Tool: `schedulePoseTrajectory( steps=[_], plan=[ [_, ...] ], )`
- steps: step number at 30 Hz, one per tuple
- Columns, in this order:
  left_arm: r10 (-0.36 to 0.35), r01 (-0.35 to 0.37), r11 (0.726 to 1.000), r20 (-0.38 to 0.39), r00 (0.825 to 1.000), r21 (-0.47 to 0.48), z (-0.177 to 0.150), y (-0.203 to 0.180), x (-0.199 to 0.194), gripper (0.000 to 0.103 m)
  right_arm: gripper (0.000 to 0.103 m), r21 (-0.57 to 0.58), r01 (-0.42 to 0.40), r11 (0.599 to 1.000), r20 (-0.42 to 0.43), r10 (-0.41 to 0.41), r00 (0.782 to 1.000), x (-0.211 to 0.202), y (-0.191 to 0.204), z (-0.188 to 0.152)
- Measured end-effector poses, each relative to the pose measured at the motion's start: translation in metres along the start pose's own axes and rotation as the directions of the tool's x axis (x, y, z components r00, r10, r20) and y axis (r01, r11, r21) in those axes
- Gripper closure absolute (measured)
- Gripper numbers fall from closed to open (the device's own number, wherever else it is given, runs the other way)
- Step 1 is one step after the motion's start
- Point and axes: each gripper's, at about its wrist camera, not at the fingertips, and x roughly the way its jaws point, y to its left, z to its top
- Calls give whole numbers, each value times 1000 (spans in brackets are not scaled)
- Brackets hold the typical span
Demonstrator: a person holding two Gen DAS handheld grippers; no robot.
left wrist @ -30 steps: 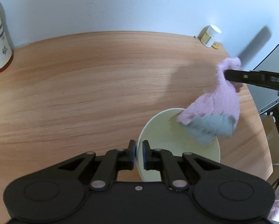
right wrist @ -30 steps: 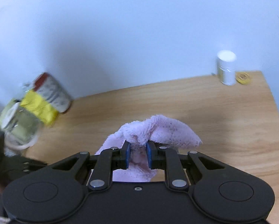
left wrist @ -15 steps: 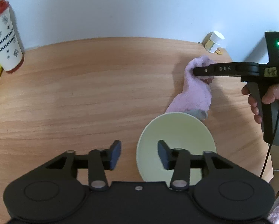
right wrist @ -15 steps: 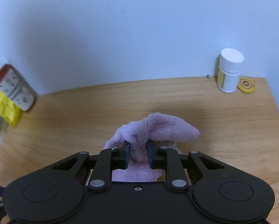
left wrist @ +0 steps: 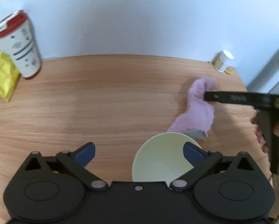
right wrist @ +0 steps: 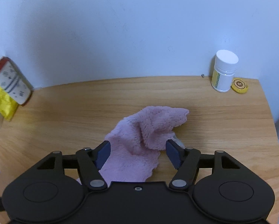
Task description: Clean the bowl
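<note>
A: Pink cloth [right wrist: 139, 141] lies on the table [right wrist: 83, 112], between the wide-spread fingers of the right gripper [right wrist: 138, 154], released.

B: Left gripper [left wrist: 138, 152]?

A: Wide apart; bowl [left wrist: 161, 160] rests on the table beneath its right finger.

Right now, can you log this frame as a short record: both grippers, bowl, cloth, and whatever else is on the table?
left gripper: open, holding nothing, bowl just ahead of it
right gripper: open, fingers either side of the cloth, not clamped
bowl: pale green, upright on the table, inside looks empty
cloth: pink, crumpled on the table beside the bowl
cup: white with red lid, far left by the wall
yellow bag: next to the cup
white bottle: far right corner, small yellow tin beside it
</note>
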Motion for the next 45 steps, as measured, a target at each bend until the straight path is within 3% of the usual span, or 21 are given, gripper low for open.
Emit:
schedulePoseTrajectory(
  steps=[2,5,9,18,23,26,30,32,38,45],
  plan=[
    [6,-5,999,6,1000,-48,2,1,-7,0,0,12,4,1000,28,-4,1000,-13,-1,-6],
    [10,-8,996,23,1000,-85,1,1,-20,0,0,65,4,998,50,-7,999,-29,0,-20],
    [42,-36,994,54,998,-101,-3,-7,-40,0,0,-13,14,1000,39,-13,999,-46,25,-37],
    [41,-40,999,66,997,-19,-27,-24,-109,0,0,-104,46,994,54,-40,998,-113,86,-77],
    [40,-41,999,52,998,9,-43,-15,-159,0,0,6,18,1000,-7,-18,1000,-176,92,-98],
    [18,-18,1000,42,999,13,-53,-12,-180,0,0,26,80,996,1,-80,997,-206,102,-112],
    [-20,19,1000,31,999,18,-65,-13,-195,0,0,42,137,990,0,-137,991,-234,121,-133],
    [-11,10,1000,40,999,22,-71,-13,-201,0,0,64,135,989,2,-135,991,-241,134,-141],
    [18,-20,999,55,998,38,-83,-10,-210,0,0,74,243,967,53,-247,968,-256,152,-158],
    [60,-60,998,67,996,2,-86,4,-216,0,0,110,218,970,65,-226,972,-272,148,-168]
  ],
)
